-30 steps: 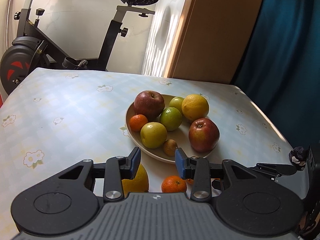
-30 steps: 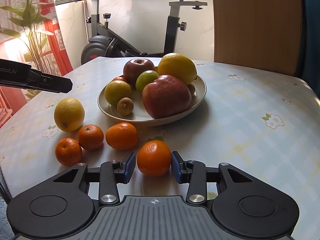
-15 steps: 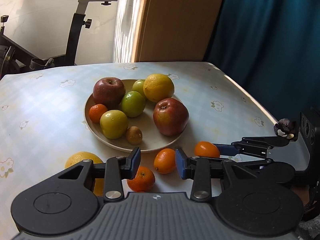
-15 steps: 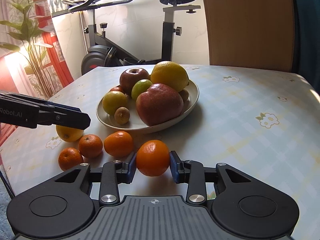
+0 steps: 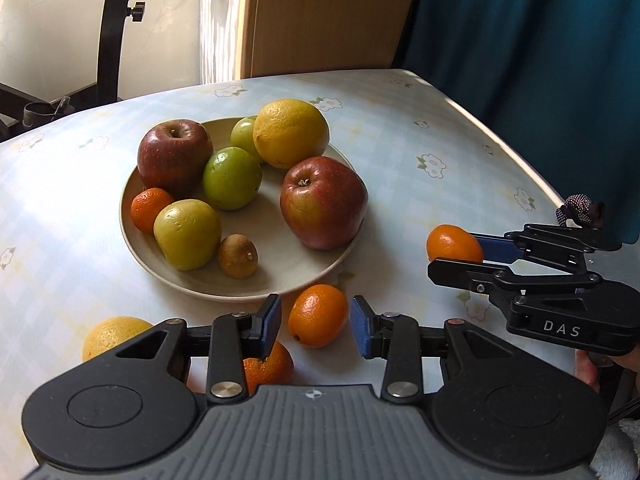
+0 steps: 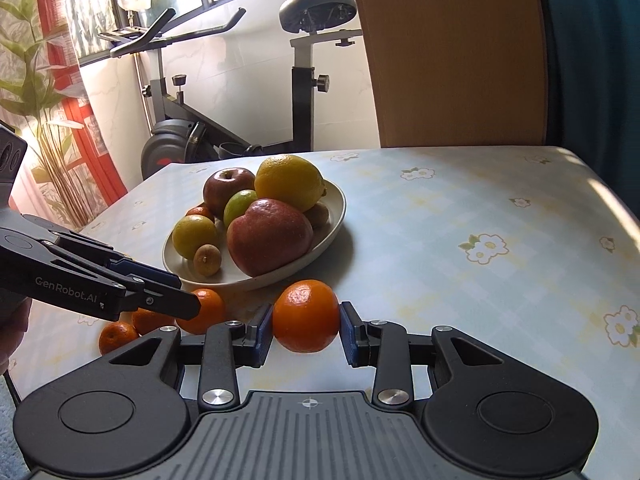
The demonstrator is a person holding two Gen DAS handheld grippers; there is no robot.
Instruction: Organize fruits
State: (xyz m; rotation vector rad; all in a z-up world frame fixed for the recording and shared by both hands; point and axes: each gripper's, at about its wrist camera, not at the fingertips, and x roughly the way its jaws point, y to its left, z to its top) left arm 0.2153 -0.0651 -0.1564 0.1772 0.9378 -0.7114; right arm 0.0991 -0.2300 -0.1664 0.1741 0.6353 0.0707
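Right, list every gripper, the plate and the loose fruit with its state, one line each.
right gripper: shut on a mandarin
left gripper: open, a second mandarin between its fingers, untouched
plate: loaded with apples and other fruit
lemon on the table: loose, outside the plate

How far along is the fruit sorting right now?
Done: the plate already holds two red apples, three green fruits, a large yellow citrus, one mandarin and a small brown fruit. In hand: the right gripper is shut on a mandarin; the left gripper is open around another mandarin on the table. Left: two more mandarins and a yellow citrus by the plate.
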